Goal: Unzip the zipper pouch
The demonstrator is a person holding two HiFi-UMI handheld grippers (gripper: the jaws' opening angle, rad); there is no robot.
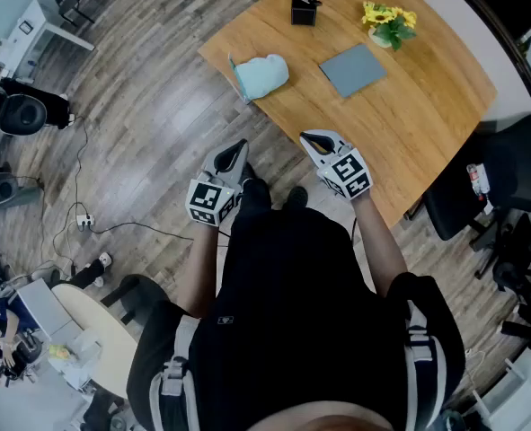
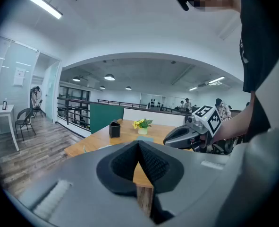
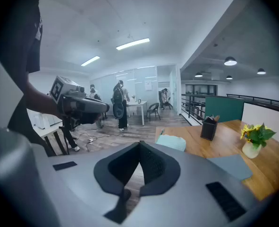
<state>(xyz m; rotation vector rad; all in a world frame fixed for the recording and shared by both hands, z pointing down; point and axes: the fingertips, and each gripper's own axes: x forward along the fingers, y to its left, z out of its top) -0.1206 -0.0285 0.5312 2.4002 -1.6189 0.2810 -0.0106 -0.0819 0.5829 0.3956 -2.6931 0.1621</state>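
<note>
Both of my tools hang level with the waist, forearms stretched out in front of a black top, in the head view. The left tool [image 1: 236, 149] sits over the wood floor [image 1: 148, 142], short of the tabletop [image 1: 427, 106], nose tipped slightly down. The right tool [image 1: 312, 138] is well apart from it, pitched a little more steeply, its tip at the tabletop's near edge as that view shows it.

In the left gripper view my left tool [image 2: 139, 144] has its black pads pressed together with nothing between them. The right gripper view shows the same for the right tool [image 3: 140, 145]: pads closed against each other and empty. Each tool's marker cube faces up toward the head camera.

The zipper pouch [image 1: 261, 75], pale blue-green and puffy, lies flat near the tabletop's left edge, ahead of both tools and touched by neither. The right gripper view also catches the pouch [image 3: 171, 142] just past the closed pads. I cannot tell from here how far its zipper is drawn.

Beyond it lies a flat grey mat [image 1: 352, 69], separate from the pouch. A small black holder [image 1: 304, 9] stands upright at the far edge with a few things poking above its rim, too small to name. Beside the mat, a white pot holds yellow flowers [image 1: 388, 22] with green leaves
</note>
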